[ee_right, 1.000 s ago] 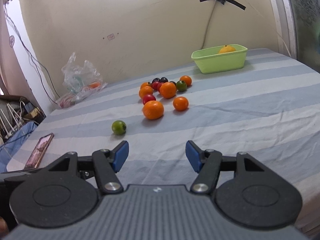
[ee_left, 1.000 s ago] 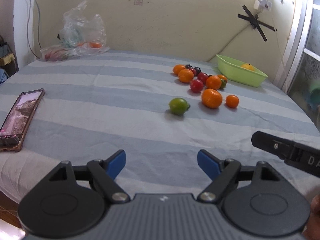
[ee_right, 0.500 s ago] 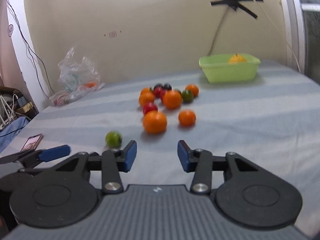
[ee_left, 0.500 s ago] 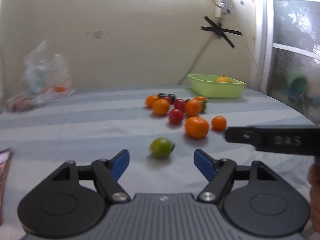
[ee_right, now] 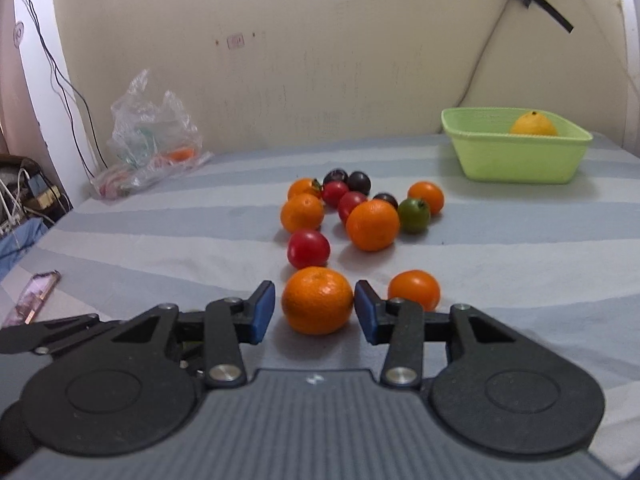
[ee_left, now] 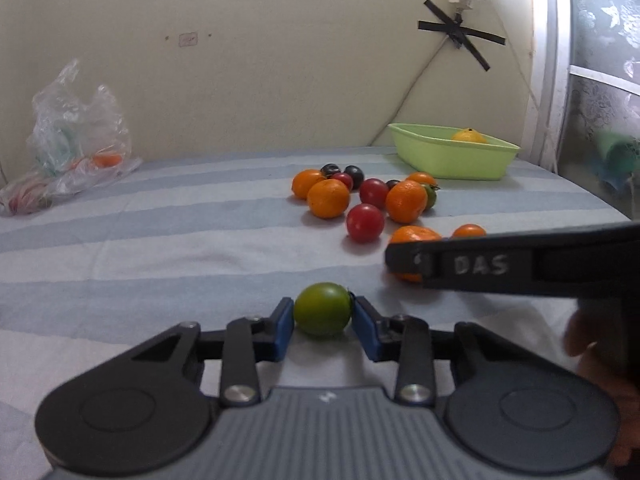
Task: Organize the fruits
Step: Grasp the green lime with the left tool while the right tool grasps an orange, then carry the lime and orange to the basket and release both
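A green round fruit [ee_left: 322,308] lies on the striped sheet between the blue pads of my left gripper [ee_left: 322,322]; its jaws are closing and both pads touch the fruit. In the right wrist view a large orange [ee_right: 318,300] sits between the pads of my right gripper [ee_right: 315,312], whose jaws are closing. The right pad touches the orange and a thin gap shows at the left pad. Behind it lie a red tomato [ee_right: 308,249], a small orange [ee_right: 414,290] and a cluster of oranges, red, dark and green fruits [ee_right: 372,224].
A light green basket [ee_right: 516,164] with a yellow fruit [ee_right: 534,124] stands at the back right near the wall. A plastic bag [ee_right: 152,136] lies at the back left. A phone [ee_right: 36,296] rests near the left edge of the sheet.
Both grippers moved forward to the fruit. The left jaws closed onto the green fruit. The right jaws narrowed around the large orange, which now sits between them.
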Tool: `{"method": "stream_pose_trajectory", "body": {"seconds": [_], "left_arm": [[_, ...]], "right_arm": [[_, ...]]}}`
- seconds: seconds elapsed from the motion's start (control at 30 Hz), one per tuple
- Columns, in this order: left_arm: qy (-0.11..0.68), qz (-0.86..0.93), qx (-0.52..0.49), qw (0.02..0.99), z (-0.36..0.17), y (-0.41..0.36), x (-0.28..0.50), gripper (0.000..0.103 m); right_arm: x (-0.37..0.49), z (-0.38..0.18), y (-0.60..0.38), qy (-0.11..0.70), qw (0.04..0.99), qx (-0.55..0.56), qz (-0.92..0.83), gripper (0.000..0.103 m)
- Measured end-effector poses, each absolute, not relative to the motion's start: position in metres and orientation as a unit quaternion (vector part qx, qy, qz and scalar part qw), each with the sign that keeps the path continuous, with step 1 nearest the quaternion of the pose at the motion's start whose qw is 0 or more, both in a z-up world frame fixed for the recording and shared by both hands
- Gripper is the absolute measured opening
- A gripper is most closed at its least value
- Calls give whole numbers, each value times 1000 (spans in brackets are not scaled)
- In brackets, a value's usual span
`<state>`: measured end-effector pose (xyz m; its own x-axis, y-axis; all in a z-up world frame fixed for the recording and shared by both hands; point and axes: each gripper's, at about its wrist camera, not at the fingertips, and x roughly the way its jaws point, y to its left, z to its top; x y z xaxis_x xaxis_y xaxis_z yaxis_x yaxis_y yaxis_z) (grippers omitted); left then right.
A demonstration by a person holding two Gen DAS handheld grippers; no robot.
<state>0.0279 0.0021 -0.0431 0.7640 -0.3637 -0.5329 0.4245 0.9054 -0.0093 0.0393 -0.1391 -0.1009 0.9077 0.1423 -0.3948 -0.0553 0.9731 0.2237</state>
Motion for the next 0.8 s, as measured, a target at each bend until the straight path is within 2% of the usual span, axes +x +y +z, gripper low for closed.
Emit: {"method": "stream_pose_trajectory", "body": {"seconds": [0.17, 0.5, 0.8], "left_arm": [[236, -232, 65, 942, -37, 0, 17, 32], [246, -351, 43, 903, -17, -64, 16, 32], [255, -376, 49, 889, 31, -162, 127, 32]], "right_arm": [[25, -103, -147, 201, 970, 126, 49, 43], [-44, -112, -207, 165, 974, 152, -28, 43], [6, -69, -287, 118, 980, 151, -46, 43]]}}
